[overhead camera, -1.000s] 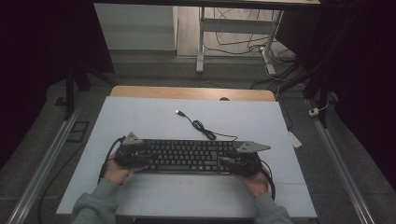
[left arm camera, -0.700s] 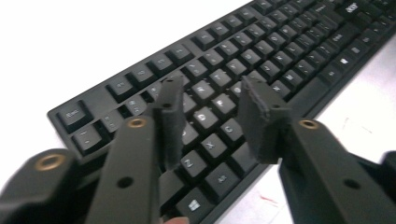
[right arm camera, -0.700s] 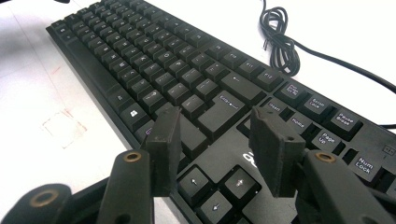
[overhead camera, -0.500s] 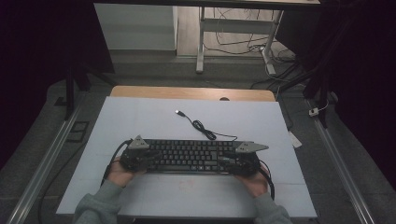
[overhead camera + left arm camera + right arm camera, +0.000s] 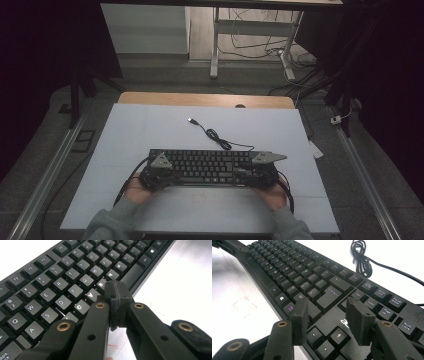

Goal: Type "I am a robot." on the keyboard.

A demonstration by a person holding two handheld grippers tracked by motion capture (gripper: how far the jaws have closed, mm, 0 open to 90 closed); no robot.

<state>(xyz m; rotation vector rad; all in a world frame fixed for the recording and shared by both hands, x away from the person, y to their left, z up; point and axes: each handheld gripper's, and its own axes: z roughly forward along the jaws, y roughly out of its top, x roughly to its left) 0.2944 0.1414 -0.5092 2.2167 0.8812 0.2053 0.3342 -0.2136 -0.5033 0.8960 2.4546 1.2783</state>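
A black keyboard (image 5: 210, 166) lies across the near middle of the white table sheet (image 5: 150, 125). Over its left end is my left gripper (image 5: 159, 174). In the left gripper view that gripper (image 5: 115, 291) has just been closing and is shut, pads pressed together with nothing between them, tips just above the V and B keys (image 5: 96, 290). At the keyboard's right end my right gripper (image 5: 257, 172) stays still. Seen in the right gripper view, it (image 5: 327, 308) stands open over the keyboard (image 5: 317, 280), above the arrow keys (image 5: 325, 338).
The keyboard's black cable (image 5: 215, 135) runs up the sheet to a USB plug (image 5: 192, 120); its coil (image 5: 360, 257) lies behind the keys. A faint red square (image 5: 200, 197) marks the sheet near the front edge. Metal rails (image 5: 45, 175) flank the table.
My left gripper has slid to the right along the keyboard's left end. The right gripper and the keyboard have kept their place.
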